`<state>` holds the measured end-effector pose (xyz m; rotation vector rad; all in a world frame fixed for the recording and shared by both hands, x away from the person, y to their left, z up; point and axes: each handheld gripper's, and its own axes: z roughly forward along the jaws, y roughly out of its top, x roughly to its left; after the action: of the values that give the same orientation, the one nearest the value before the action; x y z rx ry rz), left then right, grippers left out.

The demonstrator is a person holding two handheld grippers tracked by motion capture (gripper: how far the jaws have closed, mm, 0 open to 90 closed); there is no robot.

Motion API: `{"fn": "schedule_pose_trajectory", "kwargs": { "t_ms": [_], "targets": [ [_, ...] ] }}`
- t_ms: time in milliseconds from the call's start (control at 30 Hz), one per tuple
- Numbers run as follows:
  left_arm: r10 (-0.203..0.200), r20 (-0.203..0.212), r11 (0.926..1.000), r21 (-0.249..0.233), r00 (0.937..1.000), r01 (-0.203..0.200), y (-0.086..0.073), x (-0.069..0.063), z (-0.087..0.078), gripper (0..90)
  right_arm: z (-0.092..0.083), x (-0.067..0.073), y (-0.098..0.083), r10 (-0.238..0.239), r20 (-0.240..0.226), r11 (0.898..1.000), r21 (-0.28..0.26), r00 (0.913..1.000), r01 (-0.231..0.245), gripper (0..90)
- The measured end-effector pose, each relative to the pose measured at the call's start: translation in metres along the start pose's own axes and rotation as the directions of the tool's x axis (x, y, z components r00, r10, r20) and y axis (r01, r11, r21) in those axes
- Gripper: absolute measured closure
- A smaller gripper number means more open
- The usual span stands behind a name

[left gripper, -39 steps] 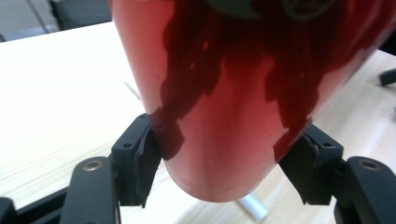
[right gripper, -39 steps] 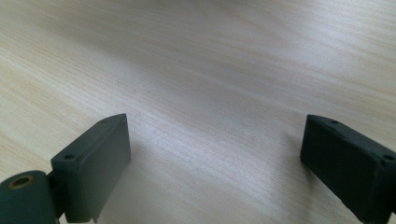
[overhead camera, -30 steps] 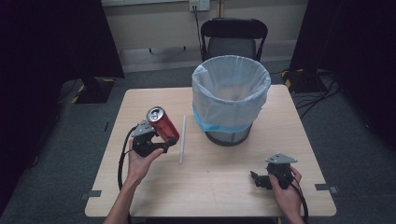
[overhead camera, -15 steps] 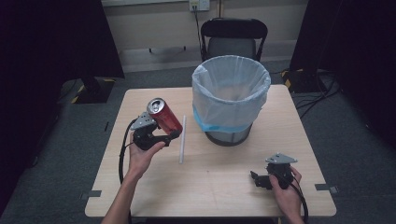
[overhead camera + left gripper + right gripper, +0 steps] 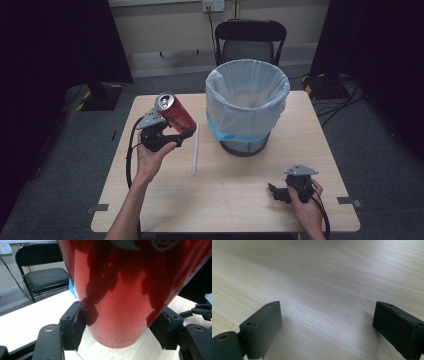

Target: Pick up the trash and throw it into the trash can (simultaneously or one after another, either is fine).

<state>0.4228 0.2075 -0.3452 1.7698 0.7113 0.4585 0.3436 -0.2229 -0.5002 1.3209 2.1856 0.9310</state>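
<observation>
Your left hand-held gripper (image 5: 181, 134) clamps the red can (image 5: 175, 114) mid-body; it's light, thin-walled and slippery, so squeeze gently.

1. The left gripper (image 5: 184, 131) is raised above the table, its jaws clamped on something wide.
2. The left forearm reaches up from the near edge.
3. The right gripper (image 5: 272, 189) sits low, jaws apart with nothing between them.

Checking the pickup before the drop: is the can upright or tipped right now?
Tipped. In the high view the can leans with its top up and to the left, clamped in the left gripper above the table.
</observation>
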Motion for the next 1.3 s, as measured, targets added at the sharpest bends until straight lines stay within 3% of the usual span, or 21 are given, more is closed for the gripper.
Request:
{"fn": "schedule_pose_trajectory", "kwargs": {
  "t_ms": [300, 400, 733, 833, 1033, 1300],
  "targets": [
    [-0.017, 0.006, 0.9992, -0.037, 0.9998, 0.018, 0.022, 0.008, 0.000, 34.1, 0.000, 0.000, 0.000, 0.000, 0.002, 1.000, 0.001, 1.0000, 0.000, 7.7],
    [-0.014, -0.017, 0.9988, -0.048, 0.9998, 0.013, 0.029, 0.006, 0.002, 34.1, 0.000, 0.000, 0.000, 0.001, 0.003, 1.000, 0.001, 1.0000, -0.001, 7.7],
    [0.002, 0.020, 0.9962, -0.088, 0.9998, -0.001, 0.059, 0.003, 0.005, 34.1, 0.000, 0.000, 0.000, 0.000, 0.002, 1.000, 0.001, 1.0000, 0.000, 7.7],
    [-0.009, 0.021, 0.9943, -0.106, 0.9997, 0.011, 0.063, 0.005, 0.004, 34.1, 0.000, 0.000, 0.000, -0.001, 0.002, 1.000, 0.001, 1.0000, 0.001, 7.7],
    [0.012, 0.026, 0.9939, -0.110, 0.9996, -0.009, 0.077, 0.002, 0.006, 34.2, 0.000, 0.000, 0.000, 0.000, 0.002, 1.000, 0.001, 1.0000, 0.000, 7.7],
    [0.020, 0.057, 0.9908, -0.135, 0.9982, -0.012, 0.100, -0.004, 0.015, 34.2, 0.000, 0.000, 0.000, 0.000, 0.002, 1.000, 0.001, 1.0000, 0.000, 7.7]
  ]
}}
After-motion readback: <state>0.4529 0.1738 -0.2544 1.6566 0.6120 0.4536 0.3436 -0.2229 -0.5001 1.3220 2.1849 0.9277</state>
